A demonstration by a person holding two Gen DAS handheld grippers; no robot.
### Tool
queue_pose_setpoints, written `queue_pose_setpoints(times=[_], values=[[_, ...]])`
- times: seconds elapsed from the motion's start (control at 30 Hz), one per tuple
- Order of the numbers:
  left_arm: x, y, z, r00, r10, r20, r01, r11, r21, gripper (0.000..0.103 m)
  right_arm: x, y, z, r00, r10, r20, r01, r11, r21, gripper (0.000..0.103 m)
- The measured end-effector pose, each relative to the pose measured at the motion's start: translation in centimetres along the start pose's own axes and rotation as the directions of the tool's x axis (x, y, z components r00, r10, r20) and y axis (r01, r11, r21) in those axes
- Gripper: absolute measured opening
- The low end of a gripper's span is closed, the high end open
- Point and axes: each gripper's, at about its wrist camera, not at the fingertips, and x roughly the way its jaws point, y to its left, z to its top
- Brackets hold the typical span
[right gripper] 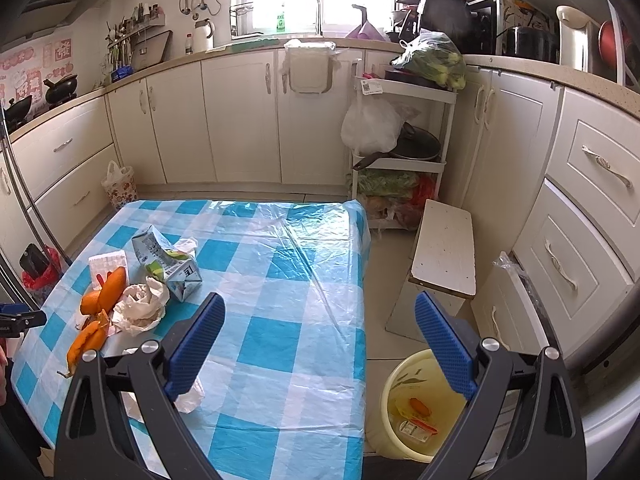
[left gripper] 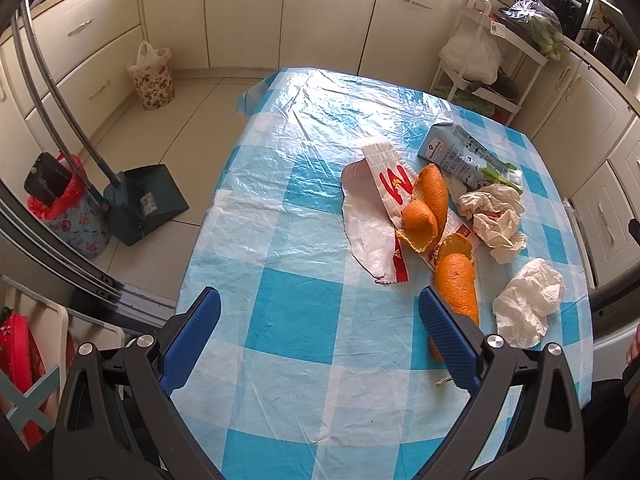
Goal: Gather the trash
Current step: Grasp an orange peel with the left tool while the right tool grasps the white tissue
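Both grippers hang above the surface [left gripper: 280, 216] with fingers spread wide and nothing between them. The left gripper [left gripper: 320, 332] hovers over bare checked cloth, its right finger just beside a long peel [left gripper: 456, 280]. The right gripper [right gripper: 320, 344] straddles the surface's edge, with the yellow bin [right gripper: 400, 412] on the floor below its right finger; a few scraps already lie in it.

The trash sits in one loose heap — orange peels, a torn wrapper [left gripper: 384, 184], a flattened carton [left gripper: 452, 152] and two crumpled tissues [left gripper: 528, 304]. In the right view the near tissue is partly hidden behind the left finger.

The risks lie in how things overlap. A curled peel [left gripper: 420, 220] rests on the wrapper, so lifting the wrapper would likely tip it off, perhaps onto the floor. The cloth is thin, wrinkled plastic — fingers closing low could pinch it and drag the whole heap. Tissue may slip from a shallow grip on the way to the bin.
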Motion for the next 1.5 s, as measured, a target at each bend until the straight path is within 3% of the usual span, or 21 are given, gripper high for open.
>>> queue_pose_setpoints(times=[0.27,0.53,0.7,0.77,0.83,0.97,1.03,1.2,1.5], values=[[0.4,-1.7,0.3,1.000,-0.025,0.018,0.025,0.999,0.042,0.096,0.1,1.1,0.0,0.999,0.031,-0.006,-0.031,0.999,-0.042,0.092],[1.1,-6.1,1.7,0.997,-0.013,0.076,-0.004,0.976,0.219,0.096,0.7,3.2,-0.5,0.995,0.082,-0.050,-0.087,0.990,-0.110,0.092],[2.4,-7.6,2.8,0.996,-0.040,0.075,0.020,0.967,0.256,0.094,1.1,5.0,-1.0,0.993,0.092,-0.071,-0.103,0.978,-0.179,0.092],[3.3,-7.8,3.2,0.997,-0.041,0.062,0.024,0.964,0.263,0.087,1.2,5.4,-1.1,0.992,0.103,-0.077,-0.116,0.974,-0.195,0.092],[4.2,-7.7,3.5,0.998,-0.049,0.042,0.037,0.968,0.250,0.069,1.4,5.8,-1.1,0.990,0.112,-0.083,-0.127,0.970,-0.207,0.092],[5.6,-6.7,3.9,0.997,-0.074,0.002,0.072,0.976,0.203,0.044,1.7,6.0,-1.1,0.989,0.120,-0.091,-0.137,0.967,-0.216,0.092],[5.8,-6.5,4.0,0.996,-0.089,-0.004,0.088,0.976,0.199,0.019,1.9,6.0,-1.1,0.988,0.124,-0.093,-0.142,0.967,-0.213,0.092],[4.8,-6.5,3.8,0.995,-0.100,0.021,0.093,0.972,0.217,0.010,2.3,6.1,-1.1,0.986,0.127,-0.104,-0.147,0.966,-0.215,0.092],[0.1,-4.1,2.6,0.989,-0.114,0.092,0.094,0.975,0.201,0.009,2.8,6.6,-1.8,0.973,0.164,-0.163,-0.199,0.953,-0.229,0.092]])
